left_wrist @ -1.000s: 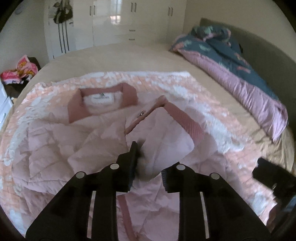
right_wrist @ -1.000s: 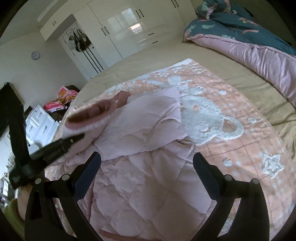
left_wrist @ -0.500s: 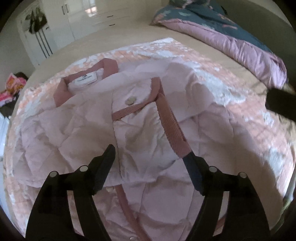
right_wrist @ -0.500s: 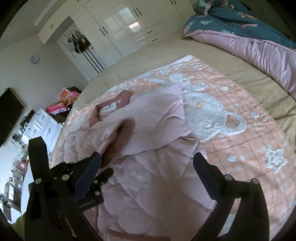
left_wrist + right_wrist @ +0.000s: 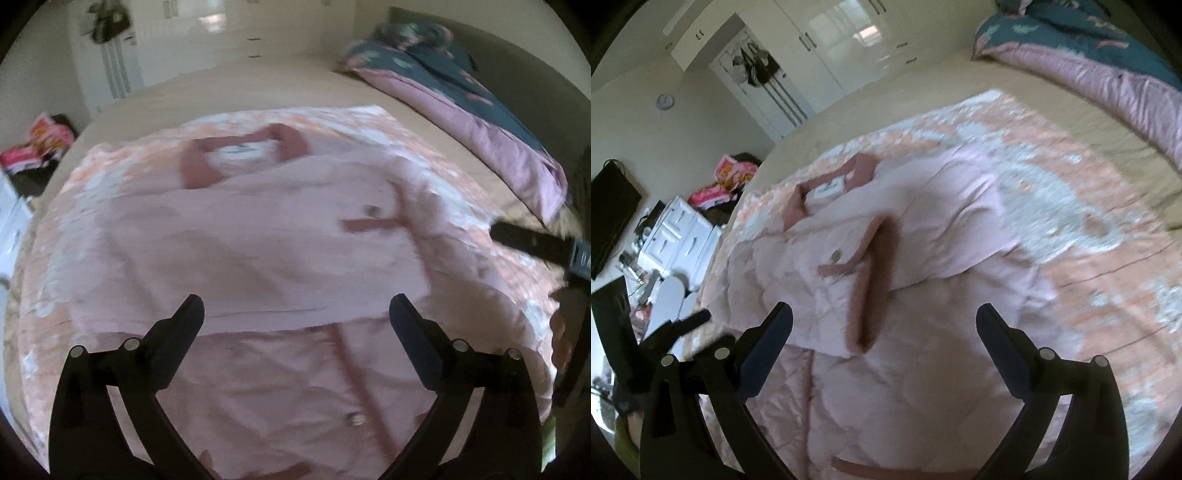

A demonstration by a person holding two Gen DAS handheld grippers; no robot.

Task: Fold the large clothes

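The pink jacket (image 5: 280, 236) runs lengthwise away from both wide-spread, empty grippers, its collar (image 5: 827, 188) far, its hem nearest the right gripper (image 5: 884, 321)

One pale pink quilted jacket (image 5: 280, 258) (image 5: 923, 229) with one dusty-rose collar (image 5: 243, 155) (image 5: 827, 188), one white neck label (image 5: 240, 150) (image 5: 829, 190) and one ribbed rose cuff (image 5: 873, 280) on the one sleeve folded across the front; two snap buttons (image 5: 372, 210) in the left wrist view, one more (image 5: 356, 419) lower down by the placket, only one (image 5: 836, 254) in the right wrist view

Two grippers, each with two black fingers spread wide: left gripper (image 5: 295, 317) and right gripper (image 5: 884, 323)

One peach blanket (image 5: 122, 177) (image 5: 1108, 280), one teal-and-pink duvet (image 5: 461, 96) (image 5: 1108, 48), one round wall clock (image 5: 665, 101), one white drawer unit (image 5: 679, 236), one dark screen (image 5: 609, 218)
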